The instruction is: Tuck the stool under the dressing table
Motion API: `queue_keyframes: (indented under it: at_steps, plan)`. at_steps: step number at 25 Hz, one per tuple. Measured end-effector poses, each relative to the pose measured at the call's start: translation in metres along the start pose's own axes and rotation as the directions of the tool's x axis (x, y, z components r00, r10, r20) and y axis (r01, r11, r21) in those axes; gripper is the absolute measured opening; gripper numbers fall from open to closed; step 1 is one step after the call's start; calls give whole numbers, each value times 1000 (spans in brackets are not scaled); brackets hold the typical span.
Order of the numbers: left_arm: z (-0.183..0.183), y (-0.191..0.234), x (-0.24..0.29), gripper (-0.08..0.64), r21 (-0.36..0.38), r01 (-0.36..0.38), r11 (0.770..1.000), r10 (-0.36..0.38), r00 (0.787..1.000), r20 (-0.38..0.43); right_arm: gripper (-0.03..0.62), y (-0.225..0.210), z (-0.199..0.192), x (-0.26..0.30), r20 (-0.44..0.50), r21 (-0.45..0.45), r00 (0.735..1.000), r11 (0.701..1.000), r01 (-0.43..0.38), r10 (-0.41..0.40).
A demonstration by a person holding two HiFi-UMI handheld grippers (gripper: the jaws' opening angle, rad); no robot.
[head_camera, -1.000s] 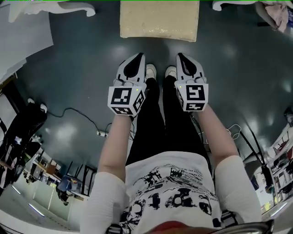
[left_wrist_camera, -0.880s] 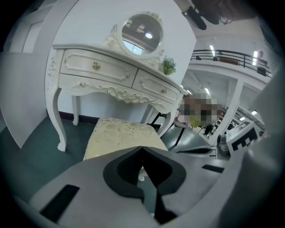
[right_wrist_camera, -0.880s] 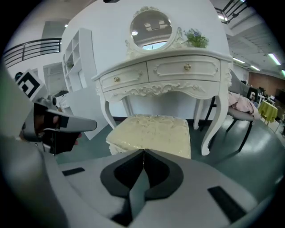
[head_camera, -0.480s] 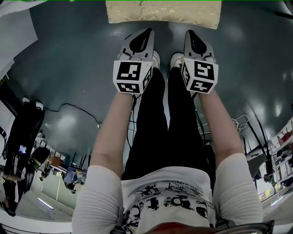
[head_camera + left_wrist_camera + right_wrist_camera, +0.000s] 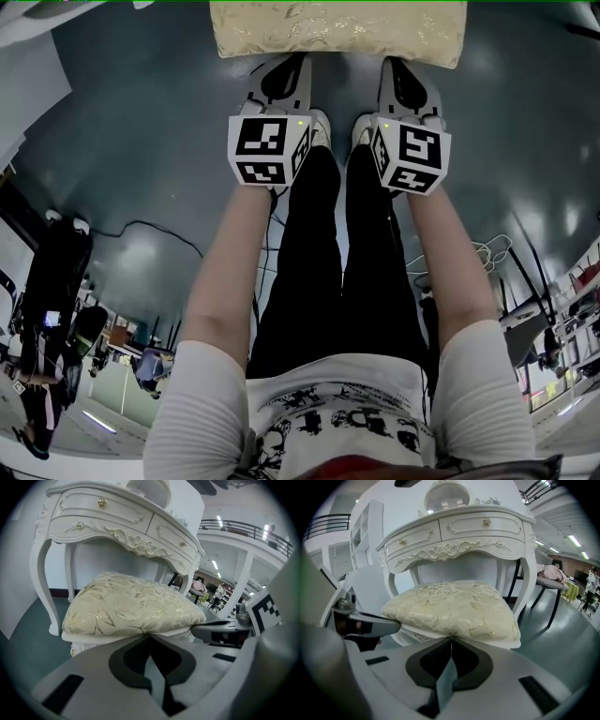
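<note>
Head view, the stool's near edge: what sits there? asks the first speaker.

"Both claws," the second replies. "The stool [image 5: 337, 33] fills the top of the view. The left gripper [image 5: 292, 66] and the right gripper [image 5: 396, 67] point at its near edge side by side, their noses running in under the cushion's overhang. The person's legs [image 5: 323, 262] stand just behind them."

"And the jaws?"

"Pressed together on both, with nothing between them. In the left gripper view the closed tips [image 5: 150, 637] meet right at the seat's lower rim. The right gripper view shows the same [image 5: 451, 639]. Touching or a hair short cannot be told."

"What lies beyond the stool?"

"The dressing table [image 5: 459, 531] rises directly behind it. The stool [image 5: 454, 606] sits between the table's front legs, with a gap on each side and the carved apron above the cushion. How far under it reaches cannot be told."

"Surface and room?"

"A glossy dark teal floor [image 5: 141, 159] spreads bare to both sides of the stool. A black cable [image 5: 141, 230] lies well off to its left, nearer the person. A dark chair with pink cloth [image 5: 551, 573] stands to the stool's right, beyond the table."
</note>
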State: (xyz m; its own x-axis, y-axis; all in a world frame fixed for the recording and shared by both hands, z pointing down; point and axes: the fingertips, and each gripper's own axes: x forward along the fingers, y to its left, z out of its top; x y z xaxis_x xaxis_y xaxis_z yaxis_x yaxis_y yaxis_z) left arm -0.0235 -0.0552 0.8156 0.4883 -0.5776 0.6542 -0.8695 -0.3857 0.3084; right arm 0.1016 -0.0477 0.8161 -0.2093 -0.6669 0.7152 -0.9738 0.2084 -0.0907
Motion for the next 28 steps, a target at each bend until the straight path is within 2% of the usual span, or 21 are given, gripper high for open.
queue_keyframes:
  at_steps: [7,12,14,19,24,28]
  plan:
    - [6,9,4,17,-11,53,999,-53,999,-1,17,3,6,10,-34,-13,999,1000,16,-16]
    - [22,16,7,17,-135,53,989,-51,999,17,17,3,22,16,-39,-42,999,999,16,-18]
    - [30,22,15,17,-157,42,987,-39,999,24,17,1,31,26,-36,-62,999,998,7,-9]
    - [57,39,41,17,-146,28,989,-23,999,35,17,-9,60,57,-28,-50,1000,999,-4,3]
    - [74,40,57,17,-190,1,982,8,999,49,17,-22,77,71,-55,-60,998,998,-26,23]
    - [89,47,69,17,-157,7,988,1,999,52,17,-27,94,87,-52,-97,998,995,-36,31]
